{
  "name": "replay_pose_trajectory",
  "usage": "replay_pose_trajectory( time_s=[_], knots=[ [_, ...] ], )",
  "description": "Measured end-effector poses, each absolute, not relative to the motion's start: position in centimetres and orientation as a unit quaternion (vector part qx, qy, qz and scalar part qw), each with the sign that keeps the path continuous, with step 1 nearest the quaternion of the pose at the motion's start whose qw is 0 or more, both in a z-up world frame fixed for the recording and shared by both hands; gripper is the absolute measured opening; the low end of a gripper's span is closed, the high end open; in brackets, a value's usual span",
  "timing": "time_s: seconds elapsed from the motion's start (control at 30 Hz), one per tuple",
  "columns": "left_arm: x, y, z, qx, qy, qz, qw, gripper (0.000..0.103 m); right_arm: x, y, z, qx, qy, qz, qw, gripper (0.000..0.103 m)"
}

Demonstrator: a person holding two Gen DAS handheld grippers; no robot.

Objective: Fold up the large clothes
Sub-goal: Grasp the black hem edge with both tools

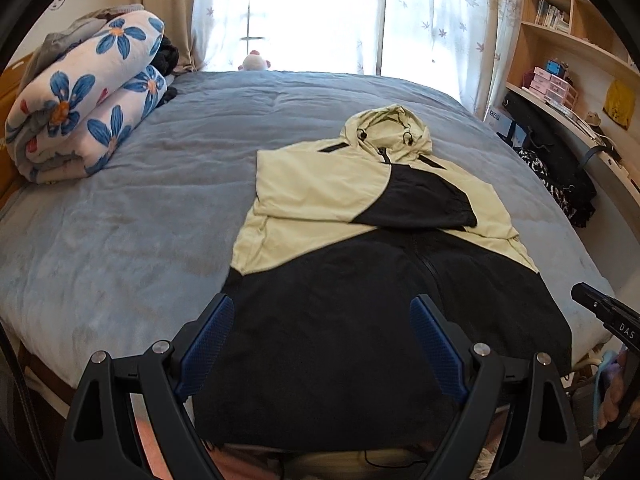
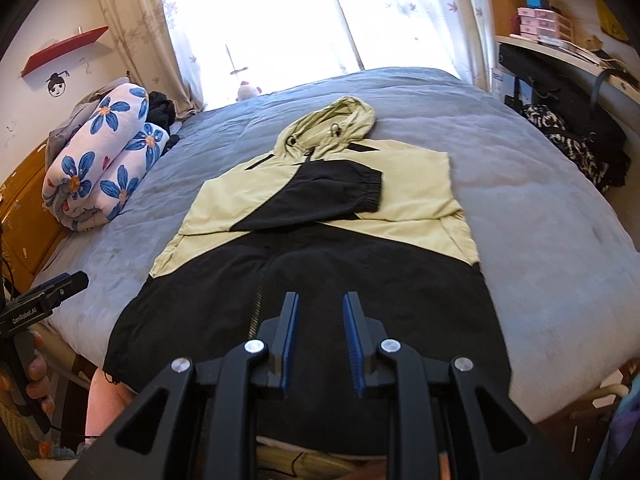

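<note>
Right wrist alone shows a red wall shelf [image 2: 66, 50]; both claws hover empty, left [image 1: 322, 344] wide, right [image 2: 318, 344] narrow.

Black-and-pale-yellow hooded jacket [image 1: 360, 240]: bottom hem drops over the near edge of the grey-blue bed cover [image 1: 160, 200], partly hidden behind the left gripper [image 1: 322, 346]. Right gripper [image 1: 600, 312] cut off by the left-wrist frame edge, jaws unseen there. Window [image 2: 260, 8] blown out white. Small plush toy [image 2: 247, 90] too small to identify. Book spines on wooden bookshelf [image 1: 560, 12] unreadable.
</note>
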State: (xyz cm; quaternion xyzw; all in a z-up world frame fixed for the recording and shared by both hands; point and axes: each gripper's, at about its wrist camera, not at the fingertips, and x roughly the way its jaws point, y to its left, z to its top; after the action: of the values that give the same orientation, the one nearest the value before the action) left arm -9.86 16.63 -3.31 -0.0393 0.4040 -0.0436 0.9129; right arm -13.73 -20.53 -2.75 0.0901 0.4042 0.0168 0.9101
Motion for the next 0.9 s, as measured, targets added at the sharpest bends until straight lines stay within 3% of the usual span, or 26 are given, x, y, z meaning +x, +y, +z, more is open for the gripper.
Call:
replay_pose_trajectory(
  time_s=[0.17,0.27,0.4,0.57,0.9],
  knots=[
    [-11.6,16.2,-4.3,-0.028,0.407,-0.043,0.912,0.089,-15.6,-21.8,-3.0,0.085,0.409,0.006,0.909,0.026],
    [-12.2,15.8,-5.1,-0.012,0.407,-0.045,0.912,0.089,-16.4,-22.6,-3.4,0.085,0.411,-0.002,0.908,0.037],
    [-12.1,15.9,-6.2,0.016,0.414,-0.045,0.909,0.089,-16.9,-23.4,-4.0,0.080,0.418,-0.006,0.905,0.044],
    [-11.3,17.2,-8.1,0.051,0.431,-0.020,0.900,0.089,-16.6,-24.8,-5.9,0.090,0.446,-0.007,0.890,0.046],
    [-9.4,23.6,-15.1,-0.009,0.528,-0.027,0.849,0.089,-17.6,-28.7,-9.9,0.112,0.489,-0.027,0.865,0.045]
  ],
)
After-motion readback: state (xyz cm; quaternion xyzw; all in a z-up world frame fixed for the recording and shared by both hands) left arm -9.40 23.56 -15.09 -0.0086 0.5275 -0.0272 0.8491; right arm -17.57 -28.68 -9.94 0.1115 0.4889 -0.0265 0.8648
